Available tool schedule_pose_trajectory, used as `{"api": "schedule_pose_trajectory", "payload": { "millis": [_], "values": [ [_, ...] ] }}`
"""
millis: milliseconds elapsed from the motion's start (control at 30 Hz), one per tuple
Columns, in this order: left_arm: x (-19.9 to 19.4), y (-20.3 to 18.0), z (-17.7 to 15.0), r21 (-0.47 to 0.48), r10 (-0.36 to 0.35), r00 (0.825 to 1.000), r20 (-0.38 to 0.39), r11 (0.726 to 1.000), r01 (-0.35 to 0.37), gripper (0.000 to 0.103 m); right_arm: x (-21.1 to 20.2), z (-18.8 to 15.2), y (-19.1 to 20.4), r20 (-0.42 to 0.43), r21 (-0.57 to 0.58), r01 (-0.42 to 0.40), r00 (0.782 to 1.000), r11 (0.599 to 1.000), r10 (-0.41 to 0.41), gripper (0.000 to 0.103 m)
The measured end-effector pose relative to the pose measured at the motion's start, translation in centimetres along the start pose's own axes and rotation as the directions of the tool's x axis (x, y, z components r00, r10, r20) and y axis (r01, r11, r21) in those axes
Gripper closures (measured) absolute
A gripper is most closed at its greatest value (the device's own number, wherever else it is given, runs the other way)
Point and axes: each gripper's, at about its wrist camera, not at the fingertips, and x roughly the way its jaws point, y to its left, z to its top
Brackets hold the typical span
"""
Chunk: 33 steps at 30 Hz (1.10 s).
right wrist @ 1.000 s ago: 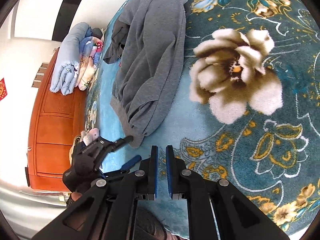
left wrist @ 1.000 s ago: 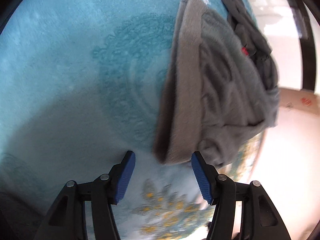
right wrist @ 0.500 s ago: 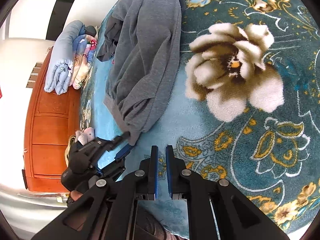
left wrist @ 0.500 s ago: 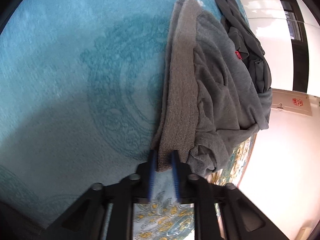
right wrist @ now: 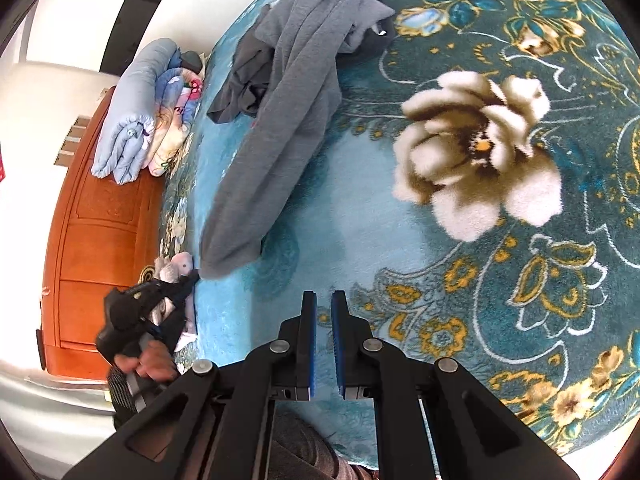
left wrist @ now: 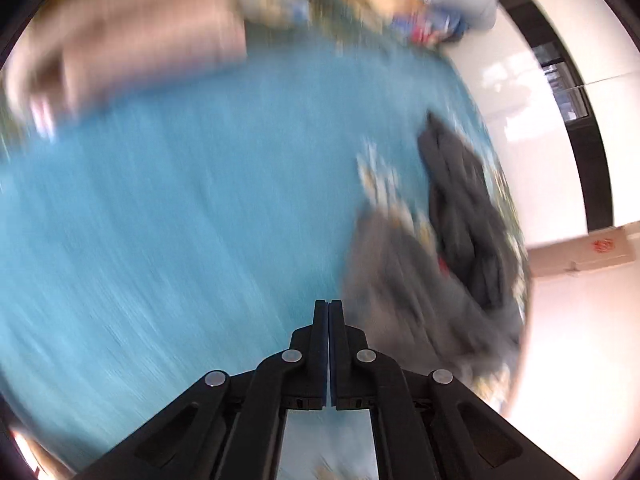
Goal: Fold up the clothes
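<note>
A grey sweatshirt (right wrist: 280,120) lies stretched out on the teal floral blanket (right wrist: 480,280); it shows blurred in the left wrist view (left wrist: 400,292). A darker grey garment (left wrist: 464,216) lies beside it, also in the right wrist view (right wrist: 236,96). My left gripper (left wrist: 329,308) is shut, and in the right wrist view (right wrist: 192,280) it touches the sweatshirt's near corner; whether cloth is pinched I cannot tell. My right gripper (right wrist: 324,300) is nearly shut and empty above the blanket, right of the sweatshirt's end.
Rolled quilts (right wrist: 140,116) lie at the head of the bed against an orange wooden headboard (right wrist: 92,240). A small soft toy (right wrist: 176,268) sits near the left gripper. White wall and a dark window frame (left wrist: 580,120) lie beyond the bed edge.
The left gripper closed at the sweatshirt's hem corner and has swung away fast, blurring its view. The sweatshirt now lies stretched longer. The right gripper has barely moved.
</note>
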Motion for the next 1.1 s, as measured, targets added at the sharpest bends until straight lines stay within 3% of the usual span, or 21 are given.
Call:
{"api": "schedule_pose_trajectory", "payload": {
  "millis": [67, 200, 300, 433, 567, 600, 667, 700, 733, 900, 967, 1100],
  "values": [
    [-0.8, 0.9, 2.4, -0.052, -0.013, 1.0, 0.02, 0.999, 0.014, 0.103, 0.1, 0.0, 0.3, 0.0, -0.007, -0.003, 1.0, 1.0, 0.003, 0.095],
    [-0.8, 0.6, 3.0, -0.045, -0.031, 0.999, 0.018, 0.998, 0.032, 0.103, 0.8, 0.1, 0.0, -0.015, 0.007, 0.0, 1.0, 1.0, 0.0, 0.095],
    [0.0, 1.7, 2.1, -0.072, -0.059, 0.996, -0.062, 0.996, 0.054, 0.103, 1.5, 0.2, -0.3, -0.026, 0.024, -0.003, 1.0, 1.0, 0.004, 0.095],
    [1.8, 2.0, -0.3, -0.102, -0.101, 0.978, -0.183, 0.991, 0.083, 0.102, 1.6, 0.3, -0.2, -0.029, 0.019, -0.008, 1.0, 1.0, 0.009, 0.095],
    [3.9, 0.8, -4.5, -0.077, -0.058, 0.957, -0.286, 0.996, 0.037, 0.099, 1.1, 0.3, -0.8, -0.015, 0.029, -0.014, 1.0, 0.999, 0.015, 0.095],
    [4.4, 0.6, -5.4, -0.077, -0.043, 0.951, -0.306, 0.997, 0.02, 0.094, 0.9, 0.3, -1.1, -0.011, 0.035, -0.015, 1.0, 0.999, 0.015, 0.095],
    [5.3, 0.5, -7.4, -0.073, -0.013, 0.941, -0.338, 0.997, -0.012, 0.072, 0.6, 0.4, -1.9, -0.003, 0.051, -0.014, 1.0, 0.999, 0.014, 0.095],
    [5.7, 0.5, -8.3, -0.07, 0.001, 0.935, -0.354, 0.997, -0.027, 0.05, 0.5, 0.4, -2.4, -0.001, 0.061, -0.014, 1.0, 0.998, 0.014, 0.095],
    [6.0, 0.5, -9.2, -0.075, 0.004, 0.931, -0.366, 0.997, -0.033, 0.042, 0.3, 0.4, -2.9, 0.002, 0.072, -0.014, 1.0, 0.997, 0.014, 0.095],
    [7.3, 0.0, -11.9, -0.077, 0.015, 0.908, -0.418, 0.996, -0.052, 0.041, 0.0, 0.5, -4.7, 0.01, 0.11, -0.021, 1.0, 0.994, 0.02, 0.095],
    [7.5, 0.0, -12.5, -0.109, -0.014, 0.913, -0.409, 0.993, -0.034, 0.041, 0.1, 0.5, -5.1, 0.008, 0.117, -0.023, 1.0, 0.993, 0.023, 0.095],
    [8.8, 0.8, -13.0, -0.224, -0.099, 0.904, -0.415, 0.975, 0.004, 0.043, 0.3, 0.7, -5.7, 0.005, 0.124, -0.028, 1.0, 0.992, 0.028, 0.095]
  ]
}}
